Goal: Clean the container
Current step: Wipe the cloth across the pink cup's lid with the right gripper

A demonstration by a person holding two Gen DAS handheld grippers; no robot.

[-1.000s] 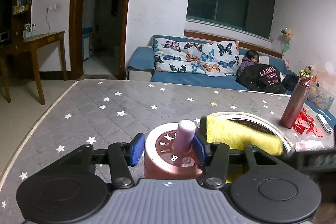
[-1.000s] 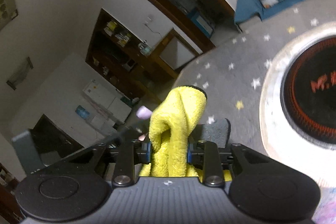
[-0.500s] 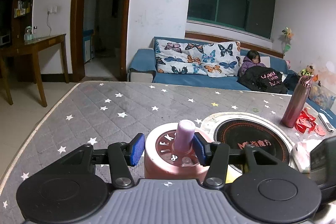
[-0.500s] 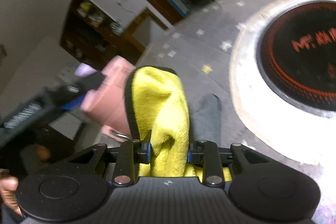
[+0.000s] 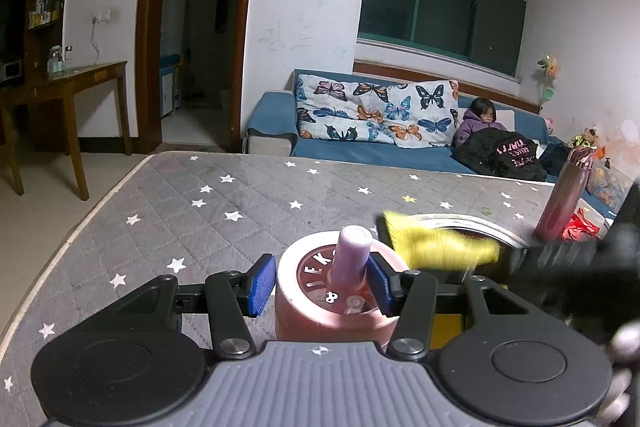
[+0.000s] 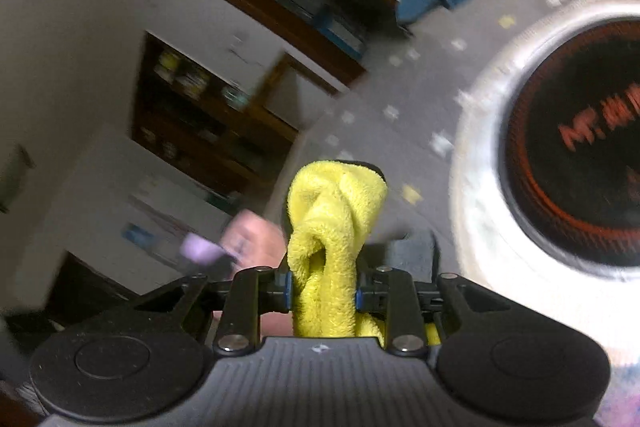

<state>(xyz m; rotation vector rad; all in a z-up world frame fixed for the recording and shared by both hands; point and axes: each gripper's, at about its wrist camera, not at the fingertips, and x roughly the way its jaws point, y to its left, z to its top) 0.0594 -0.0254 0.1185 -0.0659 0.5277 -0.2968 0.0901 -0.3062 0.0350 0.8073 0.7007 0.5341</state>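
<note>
A squat pink container (image 5: 336, 323) with a purple spout (image 5: 352, 251) on its dark lid sits between the blue pads of my left gripper (image 5: 320, 285), which is shut on it above the grey star-patterned surface (image 5: 200, 211). My right gripper (image 6: 323, 297) is shut on a bunched yellow cloth (image 6: 332, 227). In the left wrist view the yellow cloth (image 5: 436, 245) is motion-blurred just right of the container's upper edge. The right wrist view shows the pink container (image 6: 252, 235) blurred just left of the cloth; whether they touch I cannot tell.
A round cooker with a silver rim (image 5: 472, 221) and black centre (image 6: 580, 147) is set in the surface to the right. A tall pink bottle (image 5: 564, 199) and red bits (image 5: 580, 227) stand beyond it. A person (image 5: 480, 119) sits on the blue sofa; a wooden table (image 5: 60, 87) stands far left.
The yellow cloth dropped low beside the container half a second ago and has swung back up to its right side, blurred. The left gripper keeps the container nearly still.
</note>
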